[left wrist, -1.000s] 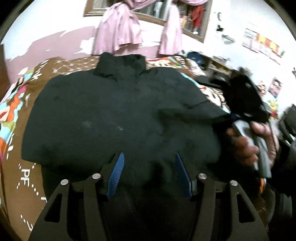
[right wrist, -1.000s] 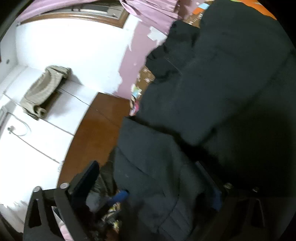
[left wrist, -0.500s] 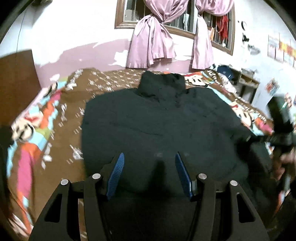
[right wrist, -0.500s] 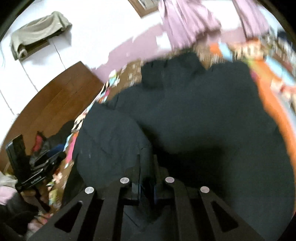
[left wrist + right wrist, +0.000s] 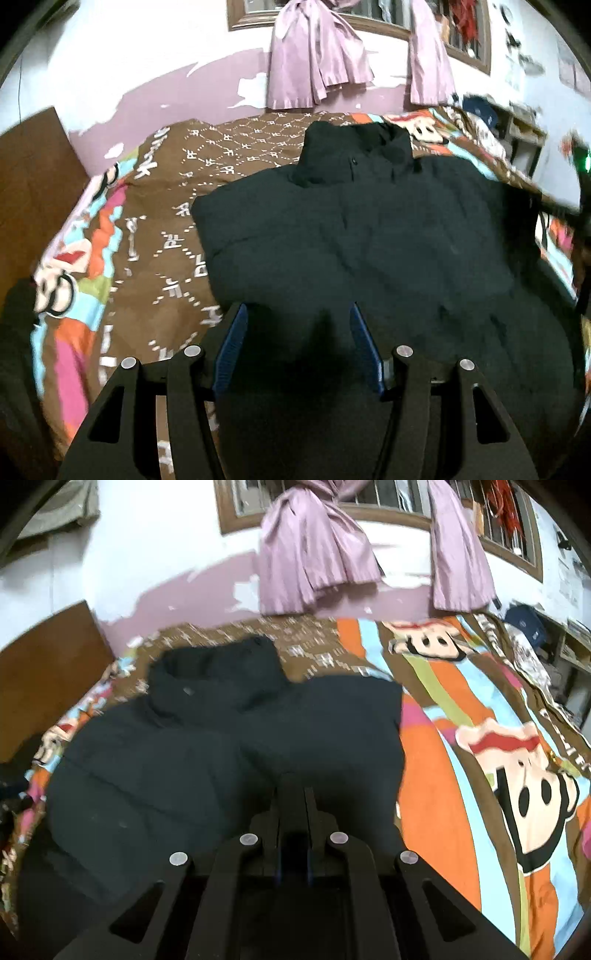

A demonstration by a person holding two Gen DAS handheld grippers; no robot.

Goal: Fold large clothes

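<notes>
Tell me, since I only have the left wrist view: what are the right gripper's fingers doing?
Observer: The right gripper has its fingers shut together over the black jacket; I cannot tell whether fabric is pinched.
Operator: What lies past the jacket's right edge?
Observer: Open bedspread, striped orange and blue, with a cartoon monkey face.
Operator: Anything on the wall I miss?
Observer: A beige cloth sits high at the upper left.

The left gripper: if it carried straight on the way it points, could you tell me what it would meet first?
Most likely the black jacket spread on the bed; the left gripper points down at its lower part, jaws open, though depth is unclear.
</notes>
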